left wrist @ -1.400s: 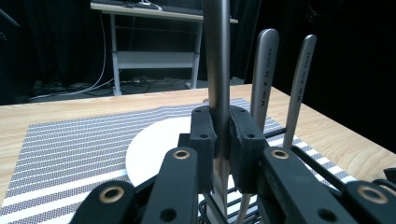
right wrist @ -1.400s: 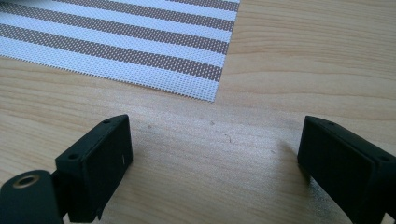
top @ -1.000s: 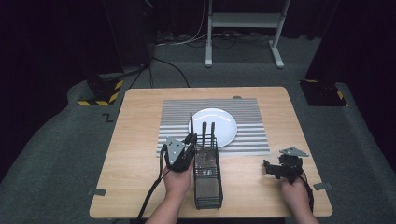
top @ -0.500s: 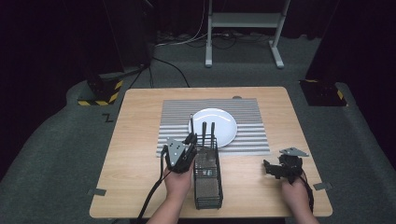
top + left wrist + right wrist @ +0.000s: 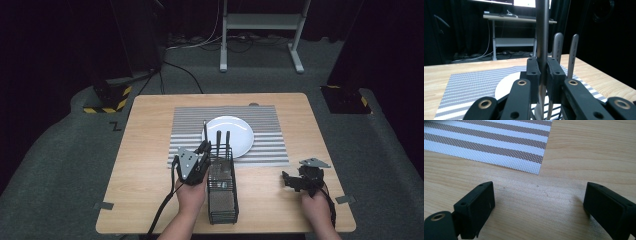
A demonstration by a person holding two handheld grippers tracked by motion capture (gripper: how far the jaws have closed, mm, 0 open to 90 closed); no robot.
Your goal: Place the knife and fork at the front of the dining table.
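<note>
**Left tongs clamp a utensil handle above the caddy**

The left tongs (image 5: 204,148) are closed on a metal handle (image 5: 542,37), which stands upright between the two black jaws; in the left gripper view the jaws press against it from both sides. In the high view this handle (image 5: 204,131) rises at the far left corner of the black wire caddy (image 5: 222,192), higher than its neighbours. What kind of utensil it is cannot be told, since its working end is hidden.

Two more handles (image 5: 573,53) stand upright just beside the gripped one, on its right in the left gripper view. In the high view they poke up from the caddy's far end (image 5: 223,139), close to the near edge of the white plate (image 5: 235,131).

The caddy lies lengthwise on the wooden surface (image 5: 145,150), its far end over the near edge of the striped mat (image 5: 187,125) and its near end close to the person's edge of the surface. The plate sits on the mat, just beyond the caddy.

The right tongs (image 5: 288,181) are open and hold nothing. They hover low over bare wood near the right front of the surface, well apart from the caddy. In the right gripper view the jaws stand wide apart above the wood (image 5: 564,170), with a corner of the mat (image 5: 499,142) beyond them.

The left hand (image 5: 192,189) lies just beside the caddy's left wall.
</note>
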